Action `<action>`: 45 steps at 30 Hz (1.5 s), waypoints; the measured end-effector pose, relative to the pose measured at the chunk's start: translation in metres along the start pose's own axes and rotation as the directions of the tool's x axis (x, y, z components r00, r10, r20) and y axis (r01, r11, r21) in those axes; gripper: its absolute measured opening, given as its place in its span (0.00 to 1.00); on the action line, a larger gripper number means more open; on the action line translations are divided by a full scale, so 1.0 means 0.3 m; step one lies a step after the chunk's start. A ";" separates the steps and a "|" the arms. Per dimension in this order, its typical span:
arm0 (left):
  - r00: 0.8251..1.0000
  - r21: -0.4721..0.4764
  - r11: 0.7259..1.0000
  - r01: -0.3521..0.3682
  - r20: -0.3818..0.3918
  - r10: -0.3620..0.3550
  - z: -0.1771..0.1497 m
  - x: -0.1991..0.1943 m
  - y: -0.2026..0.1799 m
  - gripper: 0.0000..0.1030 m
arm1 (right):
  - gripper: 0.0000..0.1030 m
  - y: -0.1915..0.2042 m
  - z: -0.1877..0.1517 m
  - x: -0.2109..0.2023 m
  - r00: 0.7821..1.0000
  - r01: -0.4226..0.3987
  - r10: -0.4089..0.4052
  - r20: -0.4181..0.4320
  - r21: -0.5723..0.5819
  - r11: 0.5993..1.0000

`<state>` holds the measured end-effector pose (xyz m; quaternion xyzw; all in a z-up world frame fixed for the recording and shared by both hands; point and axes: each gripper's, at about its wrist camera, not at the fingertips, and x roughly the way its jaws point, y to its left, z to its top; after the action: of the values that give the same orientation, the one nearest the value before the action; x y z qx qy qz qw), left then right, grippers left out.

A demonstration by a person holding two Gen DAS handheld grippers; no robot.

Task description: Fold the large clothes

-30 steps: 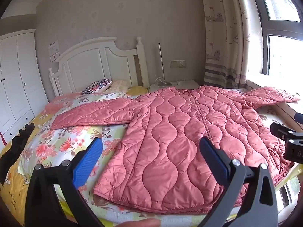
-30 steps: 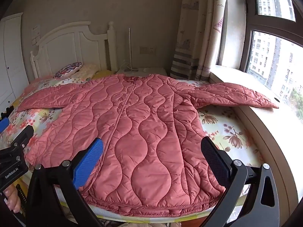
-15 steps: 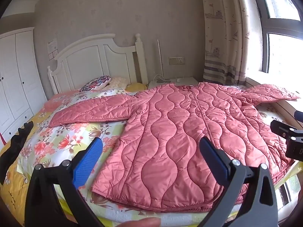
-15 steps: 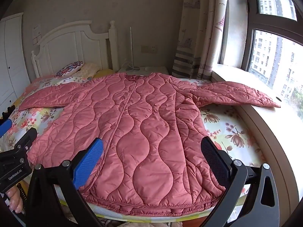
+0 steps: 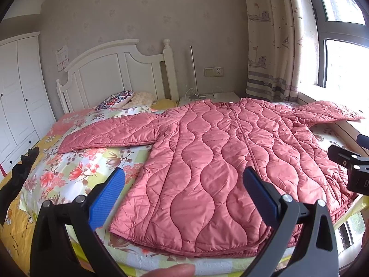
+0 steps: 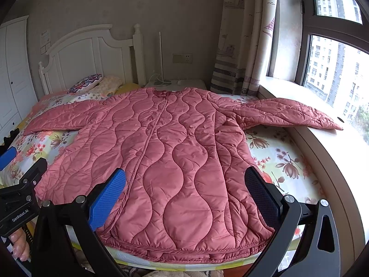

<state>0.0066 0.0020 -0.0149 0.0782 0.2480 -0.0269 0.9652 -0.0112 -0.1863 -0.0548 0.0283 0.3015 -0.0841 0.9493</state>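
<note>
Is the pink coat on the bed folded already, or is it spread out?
Spread out. The coat lies flat, both sleeves stretched sideways.

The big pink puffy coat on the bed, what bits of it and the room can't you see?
- Quilted pink coat: its underside, hidden against the floral bedsheet, both views.
- Its hem: part covered by the right tongs, right wrist view.
- White wardrobe: cut off by the left wrist view's edge.

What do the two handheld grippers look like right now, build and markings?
Both are alike: the left gripper and right gripper have black angular frames with silver screw heads and two flat fingers faced with textured blue pads. In the right wrist view, the left gripper's body carries white lettering, GenRobot.AI. No cables show. A fingertip shows below; no sleeve is visible.
</note>
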 end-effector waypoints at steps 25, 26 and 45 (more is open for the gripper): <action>1.000 -0.008 1.000 0.005 -0.016 -0.006 -0.008 0.008 0.011 0.98 | 0.96 0.010 -0.009 0.009 1.000 -0.012 0.012 -0.011 0.001 1.000; 1.000 -0.008 1.000 0.006 -0.016 -0.006 -0.008 0.008 0.011 0.98 | 0.96 0.009 -0.011 0.010 1.000 -0.011 0.011 -0.010 0.000 1.000; 0.991 0.028 0.999 0.035 -0.131 -0.031 -0.013 0.213 -0.025 0.98 | 0.96 -0.024 -0.016 0.146 0.998 -0.019 0.022 -0.059 0.051 0.999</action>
<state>0.0600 -0.0057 -0.0500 0.0904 0.3115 -0.0412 0.9451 0.0201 -0.1991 -0.0839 0.0577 0.3273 -0.0810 0.9397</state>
